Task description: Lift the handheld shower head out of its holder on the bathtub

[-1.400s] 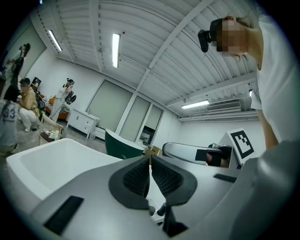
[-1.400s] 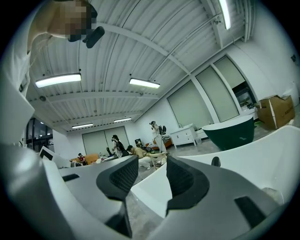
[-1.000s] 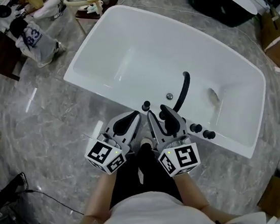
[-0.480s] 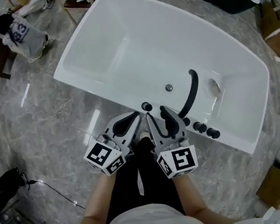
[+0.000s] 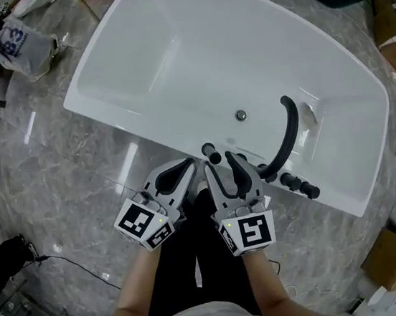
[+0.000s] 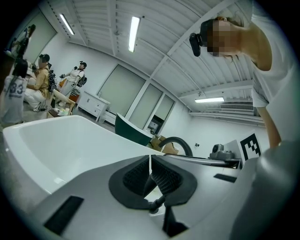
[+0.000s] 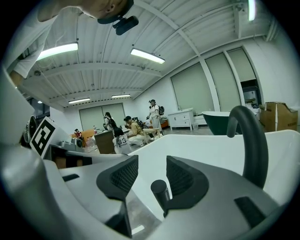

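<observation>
The handheld shower head (image 5: 210,151) is a short black cylinder standing upright in its holder on the near rim of the white bathtub (image 5: 171,63). My right gripper (image 5: 221,160) is open just in front of it. In the right gripper view the shower head (image 7: 160,190) stands between the two pads, close to the right pad, and touches neither that I can see. My left gripper (image 5: 187,165) hangs beside it over the floor, left of the handle, with its pads (image 6: 140,174) together and nothing between them.
A curved black spout (image 5: 288,134) arches over the tub rim right of the shower head, and it also shows as the black spout (image 7: 251,140) in the right gripper view. Black knobs (image 5: 299,185) line the rim further right. Grey marble floor (image 5: 55,172) surrounds the tub. Cardboard boxes (image 5: 391,20) stand at far right.
Both grippers have come a little closer to the tub rim, and the right jaws now stand around the black handle. The head view has shifted, so the tub lies further left in it.
</observation>
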Demonstrator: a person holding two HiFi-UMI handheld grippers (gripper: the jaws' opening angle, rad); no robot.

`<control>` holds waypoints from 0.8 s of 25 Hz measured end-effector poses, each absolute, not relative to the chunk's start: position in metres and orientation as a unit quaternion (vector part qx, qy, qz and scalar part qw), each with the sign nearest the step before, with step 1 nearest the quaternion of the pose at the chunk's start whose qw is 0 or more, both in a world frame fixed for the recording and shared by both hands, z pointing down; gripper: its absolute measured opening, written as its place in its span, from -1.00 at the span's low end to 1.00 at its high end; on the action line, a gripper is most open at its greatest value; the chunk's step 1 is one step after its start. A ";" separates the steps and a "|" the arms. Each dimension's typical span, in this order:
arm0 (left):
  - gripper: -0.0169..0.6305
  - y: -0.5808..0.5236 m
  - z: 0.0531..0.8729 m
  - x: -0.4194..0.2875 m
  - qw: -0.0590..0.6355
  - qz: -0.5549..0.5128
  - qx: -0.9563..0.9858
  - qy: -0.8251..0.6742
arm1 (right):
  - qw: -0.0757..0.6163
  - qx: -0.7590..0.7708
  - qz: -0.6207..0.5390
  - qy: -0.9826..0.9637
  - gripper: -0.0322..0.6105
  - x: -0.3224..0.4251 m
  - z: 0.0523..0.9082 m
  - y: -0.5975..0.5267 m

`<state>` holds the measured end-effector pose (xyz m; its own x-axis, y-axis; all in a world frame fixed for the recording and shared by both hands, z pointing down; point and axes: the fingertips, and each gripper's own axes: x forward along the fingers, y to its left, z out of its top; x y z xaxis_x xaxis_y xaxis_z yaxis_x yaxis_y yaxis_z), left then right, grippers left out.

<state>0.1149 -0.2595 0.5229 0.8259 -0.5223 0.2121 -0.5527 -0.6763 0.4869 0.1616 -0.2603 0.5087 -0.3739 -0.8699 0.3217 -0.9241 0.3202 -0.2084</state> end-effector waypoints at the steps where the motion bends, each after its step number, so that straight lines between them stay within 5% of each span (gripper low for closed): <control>1: -0.89 -0.261 0.528 0.113 0.277 0.028 0.914 -0.294 | 0.077 0.556 0.181 -0.807 -0.35 0.161 0.514 -0.261; 20: -0.89 -0.260 0.631 0.099 0.327 0.031 0.891 -0.315 | 0.133 0.550 0.184 -0.803 -0.35 0.156 0.621 -0.278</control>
